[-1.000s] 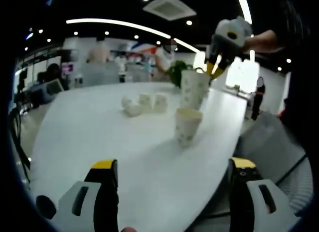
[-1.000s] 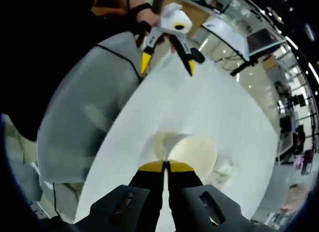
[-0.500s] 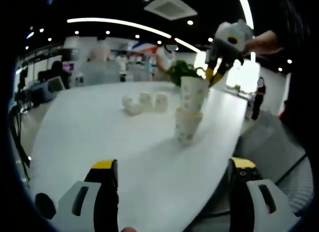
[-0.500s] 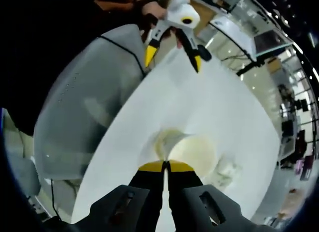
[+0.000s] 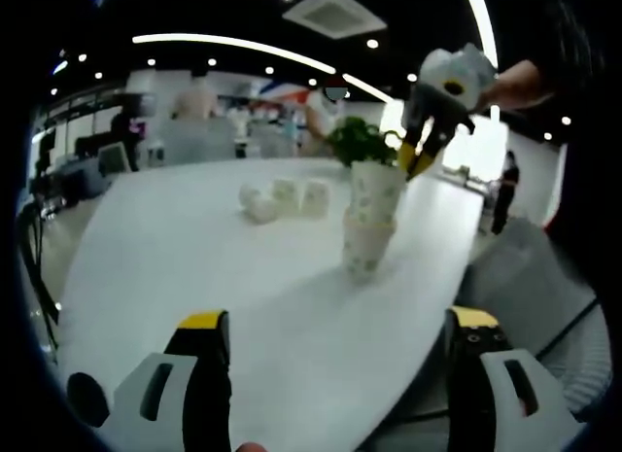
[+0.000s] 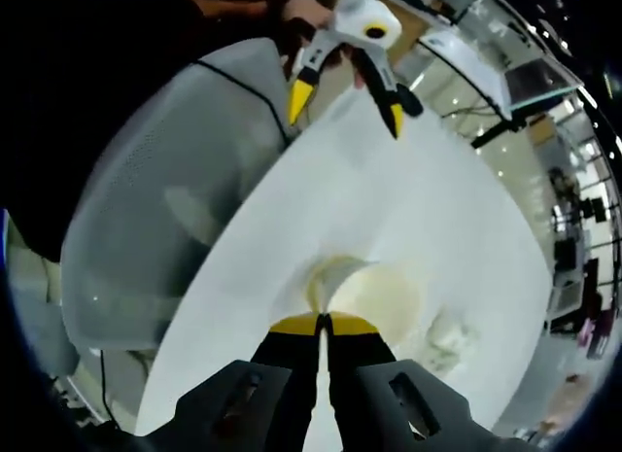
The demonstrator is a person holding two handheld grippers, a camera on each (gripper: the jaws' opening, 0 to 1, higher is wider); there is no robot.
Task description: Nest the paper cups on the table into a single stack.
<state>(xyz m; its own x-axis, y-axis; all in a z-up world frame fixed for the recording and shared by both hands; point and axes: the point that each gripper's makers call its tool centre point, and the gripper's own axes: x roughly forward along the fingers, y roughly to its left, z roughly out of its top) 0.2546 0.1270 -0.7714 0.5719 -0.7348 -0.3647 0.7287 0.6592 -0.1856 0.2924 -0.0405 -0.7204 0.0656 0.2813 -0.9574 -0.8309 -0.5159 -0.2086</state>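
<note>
1. Spanning both views, the white table [image 5: 175, 267] has bare room around the standing cup; its rim drops away just beyond, toward a grey chair [image 6: 146, 238].
2. Nesting underway: the right gripper [image 5: 420, 153], jaws pinched on the rim, holds a patterned paper cup [image 5: 375, 191] partly seated in the standing cup [image 5: 365, 248].
3. Behind the standing cup, small loose cups [image 5: 284, 199] lie unstacked.
4. Left gripper [image 5: 335, 340] hangs wide open, empty.

Matt paper cups [image 5: 370, 219], pale and faintly speckled, sit on a smooth white table [image 5: 194, 248] with a soft sheen — its top catching the ceiling lights. Beside it, a chair [image 6: 155, 209] in grey mesh cloth — finely woven, dull, slightly see-through.
</note>
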